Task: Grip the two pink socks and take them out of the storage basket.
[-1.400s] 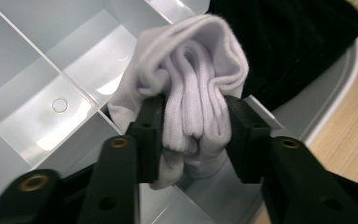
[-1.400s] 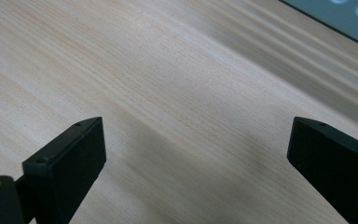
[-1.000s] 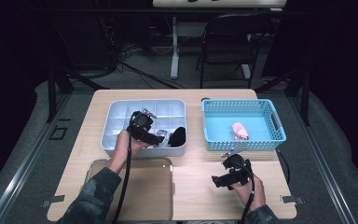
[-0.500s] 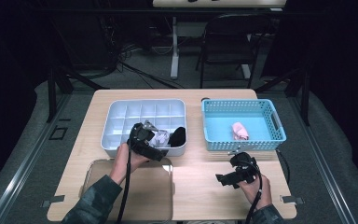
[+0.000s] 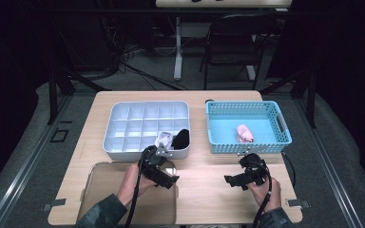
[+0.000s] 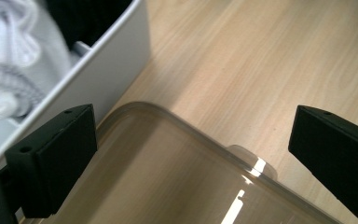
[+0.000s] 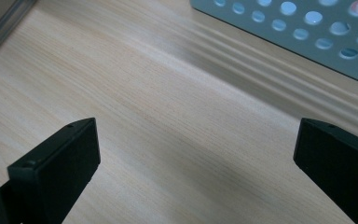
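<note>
Clear plastic lid point(image 5: 114, 190) lies flat at the table's near left, partly covered by the person's forearm. Left gripper point(image 5: 167, 179) hovers over its right edge, jaws just opened wide, nothing between. White sock point(image 5: 163, 140) and black sock point(image 5: 181, 138) sit in the grey compartment tray point(image 5: 123, 124), half hidden. Right gripper point(image 5: 232, 180) gapes empty near the blue perforated basket point(image 5: 266, 110).

You're in a dark lab or studio: black curtains behind, cables point(image 5: 138, 57) on the floor at upper left, a folding chair point(image 5: 233, 47) at top centre, floor rails point(image 5: 24, 166) flanking the wooden table point(image 5: 209, 190).
</note>
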{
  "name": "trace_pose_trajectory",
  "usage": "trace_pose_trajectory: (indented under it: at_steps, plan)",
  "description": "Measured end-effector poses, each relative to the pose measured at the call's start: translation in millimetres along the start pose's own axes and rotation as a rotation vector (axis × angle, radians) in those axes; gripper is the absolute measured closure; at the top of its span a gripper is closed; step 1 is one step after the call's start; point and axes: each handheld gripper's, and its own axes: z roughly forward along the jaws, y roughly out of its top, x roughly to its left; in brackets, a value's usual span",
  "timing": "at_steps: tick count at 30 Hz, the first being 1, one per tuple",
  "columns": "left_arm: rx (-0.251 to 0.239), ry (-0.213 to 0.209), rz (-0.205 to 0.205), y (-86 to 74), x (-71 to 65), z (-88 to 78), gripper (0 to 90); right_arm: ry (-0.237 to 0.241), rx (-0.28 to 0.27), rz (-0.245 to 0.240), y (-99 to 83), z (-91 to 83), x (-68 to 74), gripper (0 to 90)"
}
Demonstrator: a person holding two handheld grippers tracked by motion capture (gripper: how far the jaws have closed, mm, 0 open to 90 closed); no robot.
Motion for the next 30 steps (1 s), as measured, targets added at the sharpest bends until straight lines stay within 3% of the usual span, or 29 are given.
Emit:
trace_pose_trajectory:
  at_steps: [2,5,10,18,30]
  plan:
    - [0.005,-0.015,0.024,-0.7,-3.8,4.1,0.6,-0.002,0.0,-0.002,0.6,-0.6,-0.5,0.0]
    - [0.05,-0.023,0.052,-1.1,-7.0,10.2,0.3,0.017,0.029,-0.006,1.2,-2.3,-2.8,0.0]
    - [0.064,-0.006,0.081,1.1,-7.9,11.2,0.4,0.048,0.033,0.013,3.8,-7.5,-3.1,0.0]
    - [0.065,-0.014,0.087,1.4,-6.6,12.7,0.5,0.037,-0.001,-0.004,14.6,-29.3,-6.9,0.0]
    - [0.086,-0.024,0.095,0.4,-6.3,18.1,0.4,0.012,-0.043,-0.015,45.2,-52.0,-24.3,0.0]
